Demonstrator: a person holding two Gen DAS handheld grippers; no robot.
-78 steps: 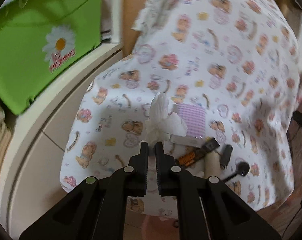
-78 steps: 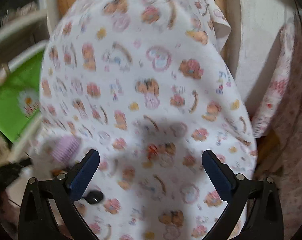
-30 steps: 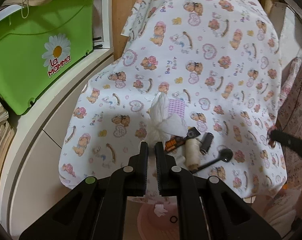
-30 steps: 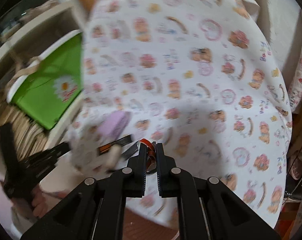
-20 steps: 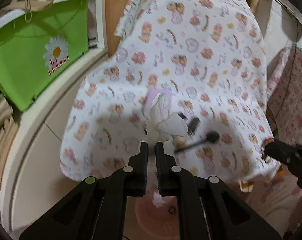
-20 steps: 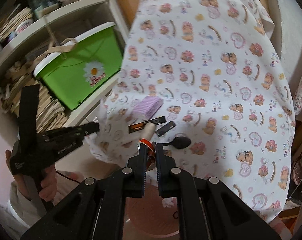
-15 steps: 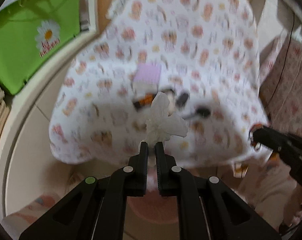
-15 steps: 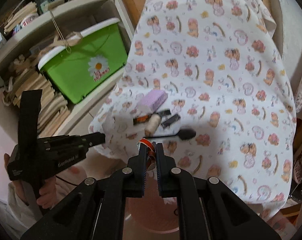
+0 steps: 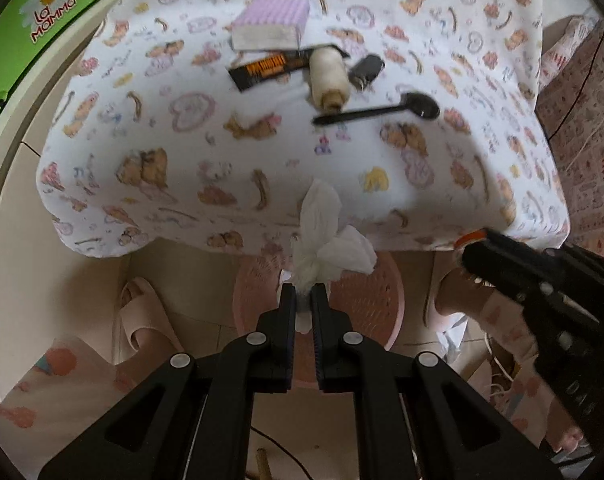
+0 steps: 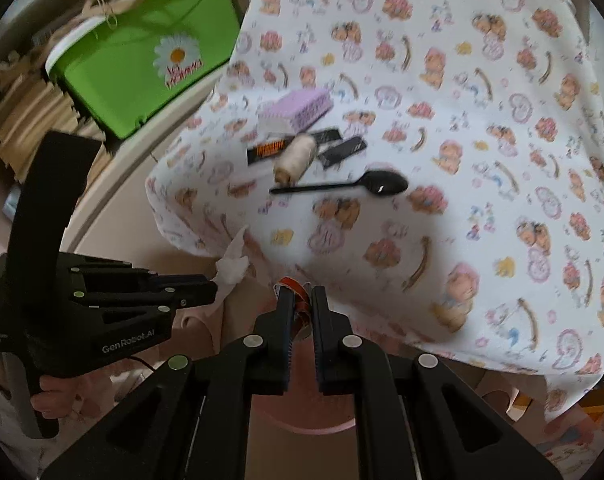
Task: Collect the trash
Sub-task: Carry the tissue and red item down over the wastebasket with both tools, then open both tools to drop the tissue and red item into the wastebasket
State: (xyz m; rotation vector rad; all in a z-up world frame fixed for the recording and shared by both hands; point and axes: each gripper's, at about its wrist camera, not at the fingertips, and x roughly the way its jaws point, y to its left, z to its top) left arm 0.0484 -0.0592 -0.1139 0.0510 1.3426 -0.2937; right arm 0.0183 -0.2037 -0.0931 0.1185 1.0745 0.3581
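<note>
My left gripper (image 9: pixel 300 292) is shut on a crumpled white tissue (image 9: pixel 322 244) and points steeply down over a pink basket (image 9: pixel 370 292) on the floor below the table edge. In the right wrist view, that left gripper (image 10: pixel 210 284) with the tissue (image 10: pixel 232 266) hangs just to the left. My right gripper (image 10: pixel 302 296) is shut on a small red-orange wrapper (image 10: pixel 296 294) above the basket's rim (image 10: pixel 302 420). From the left wrist view the right gripper (image 9: pixel 472 250) comes in from the right, with the wrapper's (image 9: pixel 468 237) orange edge showing.
On the teddy-print tablecloth (image 9: pixel 182 152) lie a purple sponge (image 9: pixel 270 20), a black-orange wrapper (image 9: pixel 268 68), a cream thread spool (image 9: pixel 328 74), a small black piece (image 9: pixel 366 67) and a black spoon (image 9: pixel 382 110). A green tub (image 10: pixel 142 60) sits on shelves. Slippers (image 9: pixel 142 320) lie beside the basket.
Both grippers have pulled back off the table and tipped down over the pink basket, each still shut on its piece. The things on the table have slid up in both views.
</note>
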